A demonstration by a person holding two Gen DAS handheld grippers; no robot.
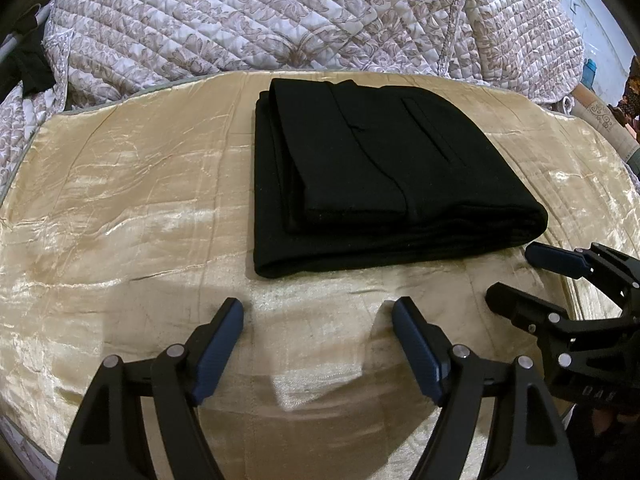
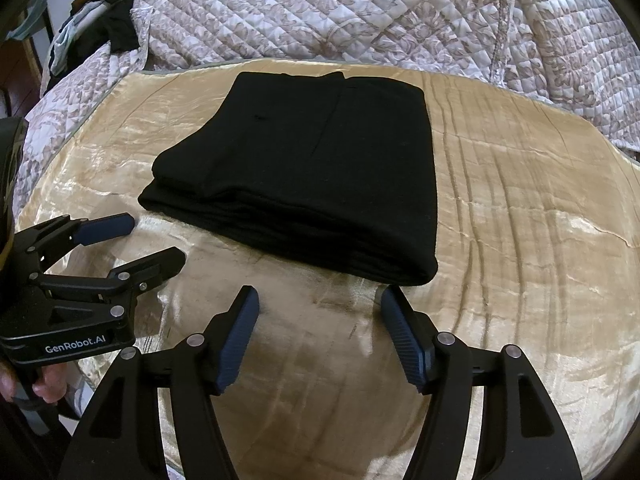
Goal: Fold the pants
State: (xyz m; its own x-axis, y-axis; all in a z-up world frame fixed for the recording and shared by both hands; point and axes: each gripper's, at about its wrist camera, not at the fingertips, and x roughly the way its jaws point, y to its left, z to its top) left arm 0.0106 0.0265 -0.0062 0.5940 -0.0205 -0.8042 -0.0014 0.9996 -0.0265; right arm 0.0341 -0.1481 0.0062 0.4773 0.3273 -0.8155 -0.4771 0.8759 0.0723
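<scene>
The black pants (image 1: 380,176) lie folded into a flat stacked rectangle on a shiny golden cloth (image 1: 132,208); a back pocket slit shows on top. The same bundle fills the middle of the right wrist view as the pants (image 2: 304,176). My left gripper (image 1: 318,312) hovers just short of the bundle's near edge, open, with only cloth between its fingers. It also shows at the left of the right wrist view, as the left gripper (image 2: 158,236). My right gripper (image 2: 320,300) is open too, just short of the bundle's near right corner, and appears as the right gripper (image 1: 508,272) beside the fold.
A quilted floral bedspread (image 1: 248,20) is bunched up behind the golden cloth. Dark clothes (image 2: 116,28) hang at the back left. A hand (image 2: 44,384) grips the left tool's handle. The golden cloth (image 2: 540,240) lies wrinkled to the right of the pants.
</scene>
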